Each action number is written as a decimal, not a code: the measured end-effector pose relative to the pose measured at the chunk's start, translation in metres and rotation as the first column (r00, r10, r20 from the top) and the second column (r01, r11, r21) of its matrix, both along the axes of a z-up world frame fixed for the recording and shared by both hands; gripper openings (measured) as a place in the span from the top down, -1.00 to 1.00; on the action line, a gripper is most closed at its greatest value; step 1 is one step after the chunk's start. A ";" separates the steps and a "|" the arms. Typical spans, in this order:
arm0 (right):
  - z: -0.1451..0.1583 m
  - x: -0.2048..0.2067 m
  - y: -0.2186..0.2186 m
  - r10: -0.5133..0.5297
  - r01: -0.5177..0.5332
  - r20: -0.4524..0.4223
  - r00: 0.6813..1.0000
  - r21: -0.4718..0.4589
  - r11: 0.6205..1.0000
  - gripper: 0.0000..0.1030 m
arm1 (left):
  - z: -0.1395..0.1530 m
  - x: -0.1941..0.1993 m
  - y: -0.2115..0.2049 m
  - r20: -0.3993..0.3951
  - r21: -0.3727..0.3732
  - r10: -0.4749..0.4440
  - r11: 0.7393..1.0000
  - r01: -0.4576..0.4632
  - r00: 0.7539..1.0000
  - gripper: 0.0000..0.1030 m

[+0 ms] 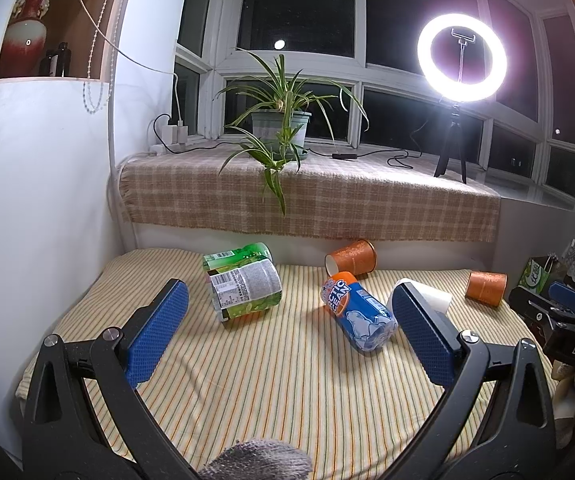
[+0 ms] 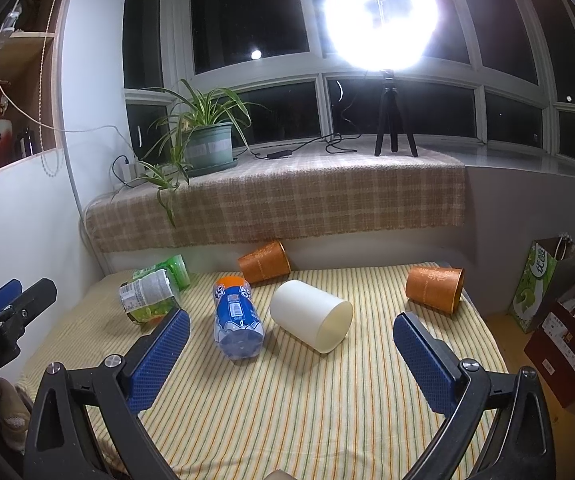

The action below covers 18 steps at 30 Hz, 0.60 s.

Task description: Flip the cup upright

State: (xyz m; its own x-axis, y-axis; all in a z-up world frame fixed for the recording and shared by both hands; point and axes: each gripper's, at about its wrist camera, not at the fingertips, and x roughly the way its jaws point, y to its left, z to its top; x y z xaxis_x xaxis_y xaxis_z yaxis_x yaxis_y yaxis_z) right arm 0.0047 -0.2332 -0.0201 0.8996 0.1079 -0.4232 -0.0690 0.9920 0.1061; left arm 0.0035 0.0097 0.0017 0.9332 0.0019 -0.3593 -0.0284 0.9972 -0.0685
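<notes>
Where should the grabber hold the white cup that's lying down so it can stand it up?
Probably around the middle of the white cup, one finger on each curved side. It lies on its side on the striped cloth, open mouth toward the open right gripper, so coming from above and in front looks easiest, clear of the blue bottle.

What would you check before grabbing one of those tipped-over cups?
1. Left hand-held gripper open and empty: ok.
2. Right hand-held gripper open and empty: ok.
3. White cup upright: not ok, on its side.
4. Both orange cups upright: not ok, on their sides.
5. Room around the white cup: not ok, blue bottle lies close beside it.
6. Striped cloth flat: ok.
</notes>
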 end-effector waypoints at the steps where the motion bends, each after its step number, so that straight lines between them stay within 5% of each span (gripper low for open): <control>1: 0.000 0.000 -0.001 0.000 0.000 0.001 1.000 0.002 1.000 -1.00 | -0.001 -0.002 -0.003 0.003 0.001 -0.001 1.000 0.001 1.000 -1.00; 18: -0.002 0.009 0.005 0.026 -0.026 -0.022 0.999 -0.004 1.000 -1.00 | -0.001 -0.004 0.000 0.003 0.001 0.002 1.000 -0.002 1.000 -1.00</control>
